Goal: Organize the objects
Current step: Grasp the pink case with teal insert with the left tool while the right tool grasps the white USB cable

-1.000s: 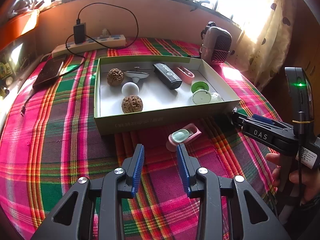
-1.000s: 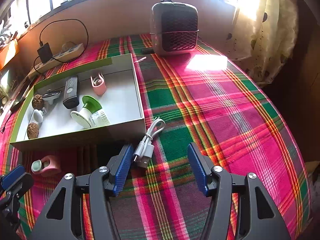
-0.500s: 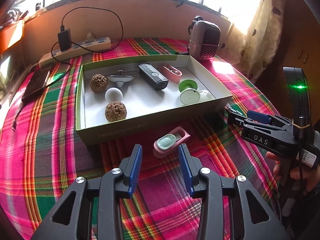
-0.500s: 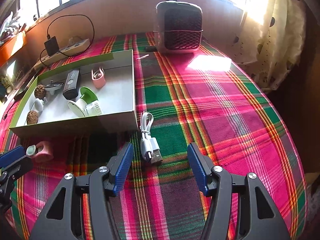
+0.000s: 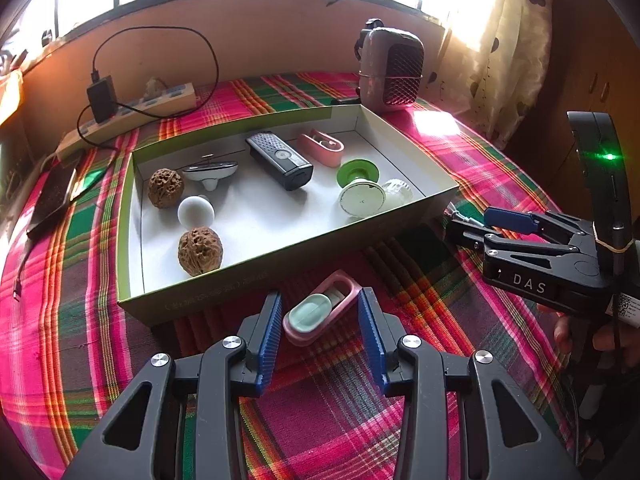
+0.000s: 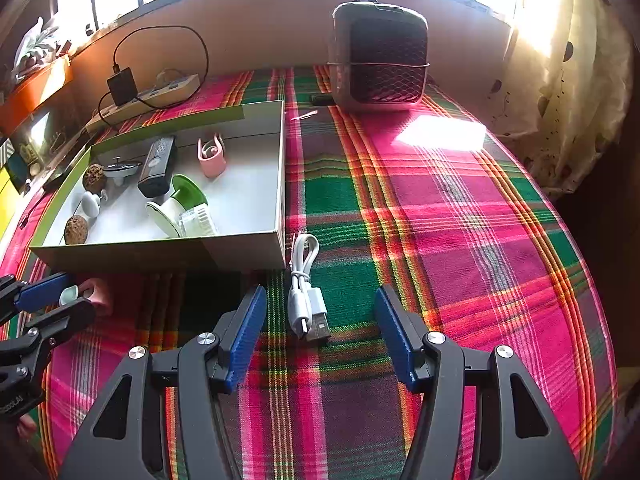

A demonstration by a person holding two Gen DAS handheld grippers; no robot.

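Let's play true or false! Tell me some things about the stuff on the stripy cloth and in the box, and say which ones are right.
1. Two walnuts lie in the box. True.
2. The white cable is inside the box. False: it lies on the cloth, just outside the box's corner, between the open fingers of the right gripper.
3. The left gripper is squeezing the pink and mint case. False: the case sits between the fingers, but they are apart from it, not pressing.
4. Another pink case is already in the box. True.
5. The green reel stands on the cloth. False: it lies in the box.
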